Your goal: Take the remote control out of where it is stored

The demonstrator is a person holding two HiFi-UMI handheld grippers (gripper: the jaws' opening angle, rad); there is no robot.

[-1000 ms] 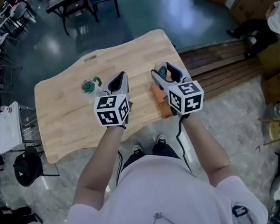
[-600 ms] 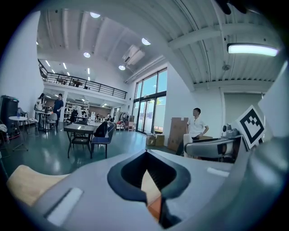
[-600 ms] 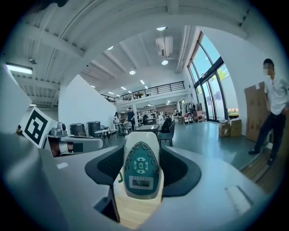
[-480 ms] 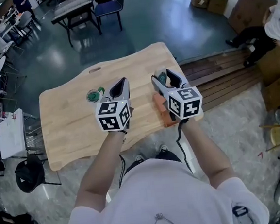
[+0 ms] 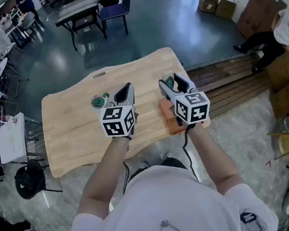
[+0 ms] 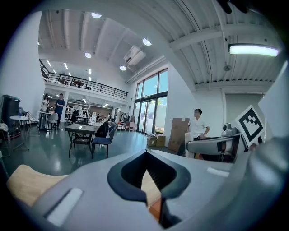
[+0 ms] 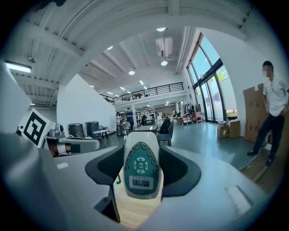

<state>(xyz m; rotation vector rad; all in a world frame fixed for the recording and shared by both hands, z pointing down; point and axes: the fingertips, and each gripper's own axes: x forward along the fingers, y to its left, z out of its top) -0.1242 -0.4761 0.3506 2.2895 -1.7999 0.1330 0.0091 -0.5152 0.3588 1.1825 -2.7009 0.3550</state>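
On right gripper view alone, remote control [image 7: 141,173] buttons visible, right gripper [image 7: 142,155] clamping it; left gripper [image 6: 146,157] closed.

1. In the head view the right gripper [image 5: 170,80] covers most of the remote control [image 5: 168,78]; only a green sliver shows.
2. Orange object [image 5: 165,110] at that gripper's 6 o'clock: half hidden beneath it, kind unclear.
3. Green-white thing [image 5: 99,100] at the left gripper's [image 5: 126,89] 9 o'clock: too small to name.

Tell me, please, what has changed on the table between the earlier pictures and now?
Hardly anything. The left tool seems raised slightly above the table, jaws together and empty. The right tool still grips the remote control. The orange box and the green roll lie where they were; only the head view has shifted a little.
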